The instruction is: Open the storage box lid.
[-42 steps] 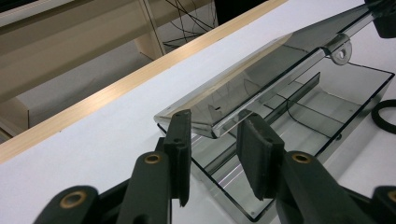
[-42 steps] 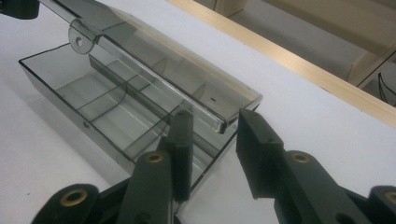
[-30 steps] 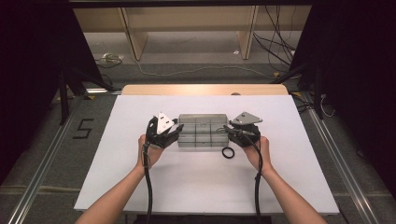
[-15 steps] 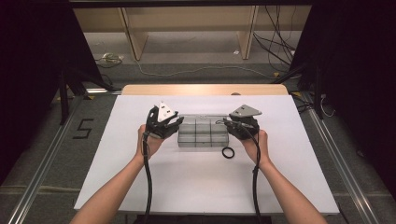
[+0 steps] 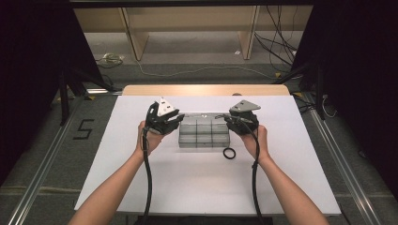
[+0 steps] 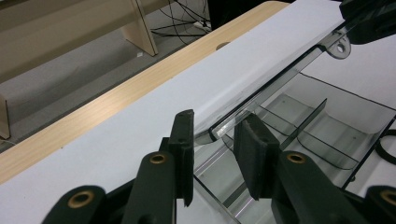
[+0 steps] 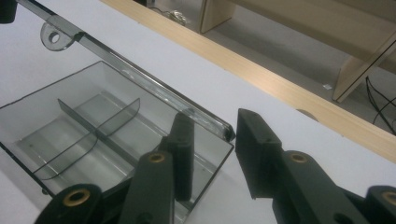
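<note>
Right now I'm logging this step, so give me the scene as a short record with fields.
work: lifting the lid of a clear compartment box
left gripper: lid's corner between its jaws
right gripper: lid's other corner between its jaws
lid: raised, tilted
box contents: compartments look empty
nearby: black ring on white table, beside box

There is one clear plastic box on the table. It has six little spaces inside, in two rows of three. It has one clear lid, with one small round tab on its edge. There is one black ring beside the box. There are two grippers, a left gripper and a right gripper, and each has two black jaws. One white sheet covers the one wooden table.
</note>
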Demonstrator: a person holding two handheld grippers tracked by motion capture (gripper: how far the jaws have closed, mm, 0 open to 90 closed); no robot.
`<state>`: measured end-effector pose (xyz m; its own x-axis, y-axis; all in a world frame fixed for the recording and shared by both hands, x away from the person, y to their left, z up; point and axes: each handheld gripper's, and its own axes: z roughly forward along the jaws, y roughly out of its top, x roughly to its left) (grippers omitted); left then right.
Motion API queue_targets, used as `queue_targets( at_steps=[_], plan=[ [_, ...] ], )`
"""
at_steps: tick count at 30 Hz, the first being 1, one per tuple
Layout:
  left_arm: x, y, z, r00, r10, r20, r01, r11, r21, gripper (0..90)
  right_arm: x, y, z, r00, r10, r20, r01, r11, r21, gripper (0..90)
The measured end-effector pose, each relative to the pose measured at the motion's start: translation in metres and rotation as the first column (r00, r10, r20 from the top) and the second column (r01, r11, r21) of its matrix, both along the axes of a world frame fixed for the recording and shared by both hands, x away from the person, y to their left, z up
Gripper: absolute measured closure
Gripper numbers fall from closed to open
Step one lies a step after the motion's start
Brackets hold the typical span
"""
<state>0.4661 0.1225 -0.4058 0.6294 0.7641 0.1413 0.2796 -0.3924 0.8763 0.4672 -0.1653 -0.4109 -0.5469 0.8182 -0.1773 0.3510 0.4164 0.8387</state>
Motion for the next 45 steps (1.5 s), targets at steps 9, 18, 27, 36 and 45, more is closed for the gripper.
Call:
queue_targets(
  at_steps=[9,18,27,36,45],
  plan=[
    [0.007,0.003,0.001,0.9998,0.017,0.007,-0.017,0.9983,-0.055,69.2,0.007,-0.004,0.001,0.9999,-0.015,-0.006,0.015,0.999,0.042,74.1],
    [0.015,0.003,-0.006,0.9984,0.040,0.039,-0.036,0.9945,-0.098,67.9,0.015,-0.005,0.000,0.9993,-0.035,-0.013,0.036,0.996,0.081,75.8],
    [0.025,0.001,-0.022,0.9970,0.077,0.007,-0.075,0.9904,-0.116,68.8,0.020,-0.005,-0.002,0.9987,-0.045,-0.023,0.047,0.994,0.100,75.7],
    [0.035,0.005,-0.037,0.9953,0.090,-0.036,-0.093,0.9877,-0.125,76.7,0.027,-0.002,-0.007,0.9977,-0.056,-0.039,0.059,0.995,0.080,75.3],
    [0.038,0.009,-0.040,0.9934,0.090,-0.072,-0.100,0.9827,-0.156,79.0,0.026,-0.003,-0.008,0.9969,-0.062,-0.048,0.067,0.992,0.108,75.5]
  ],
)
